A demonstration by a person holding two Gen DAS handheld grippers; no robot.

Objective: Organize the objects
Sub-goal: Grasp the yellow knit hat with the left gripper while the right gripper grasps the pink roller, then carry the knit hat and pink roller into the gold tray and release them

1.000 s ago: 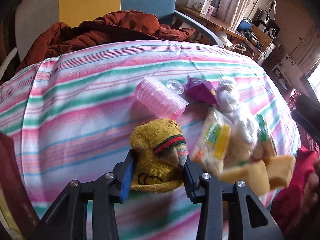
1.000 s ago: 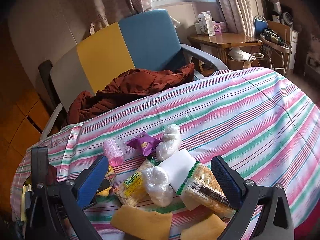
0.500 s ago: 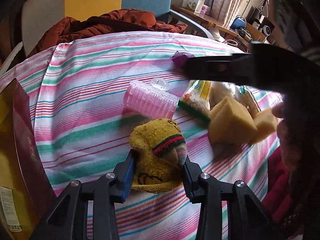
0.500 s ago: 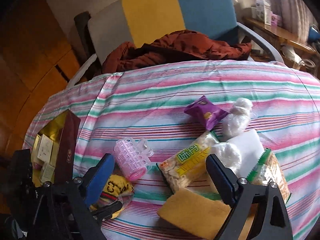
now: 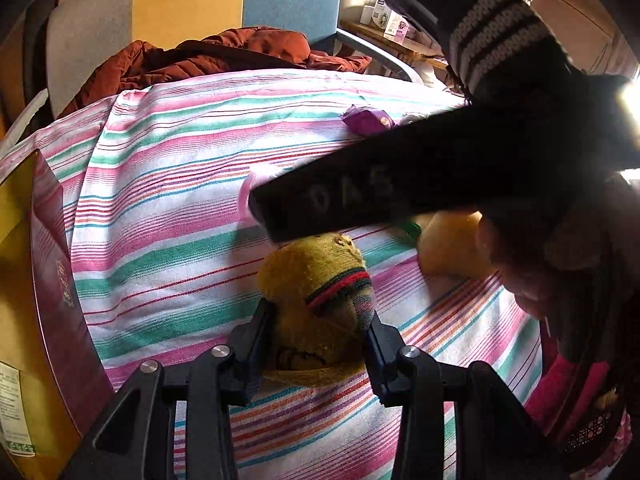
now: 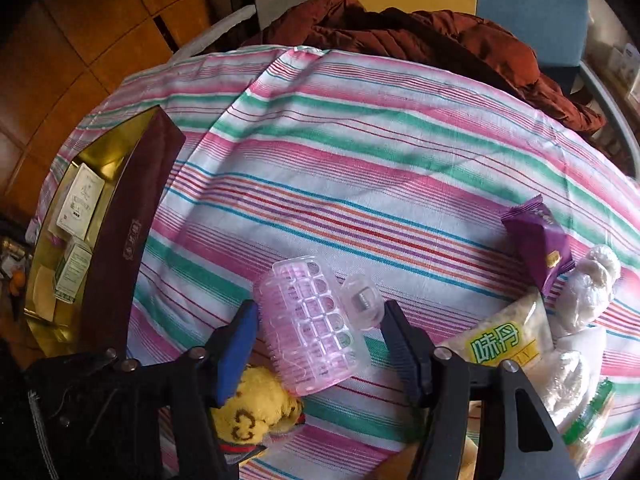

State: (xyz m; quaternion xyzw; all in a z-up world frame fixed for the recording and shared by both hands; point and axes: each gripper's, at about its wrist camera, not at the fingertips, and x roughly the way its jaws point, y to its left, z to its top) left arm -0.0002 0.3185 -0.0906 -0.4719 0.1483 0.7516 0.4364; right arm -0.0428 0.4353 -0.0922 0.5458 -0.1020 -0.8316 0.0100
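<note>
Ribbed pink plastic roller (image 6: 314, 326), knitted yellow sock (image 5: 320, 300)

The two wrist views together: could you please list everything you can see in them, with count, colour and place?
Tablecloth: one, pink, green and white stripes, covering the table.
Box: one, maroon outside, gold inside, at the table's left edge, holding small white cartons.
Sock: one, yellow with a red and green band, clamped in the left tool.
Hair roller: one, pink see-through plastic, lying between the right tool's fingers.
Purple packet: one, right of the roller.
Snack bag: one, clear with a green and yellow label, beside the right tool.
White plastic bundles: several, at the right edge.
Jacket: one, rust brown, on the chair behind.
Left tool: black, shut on the sock.
Right tool: black with a blue pad, closing around the roller, its far pad not yet touching.
</note>
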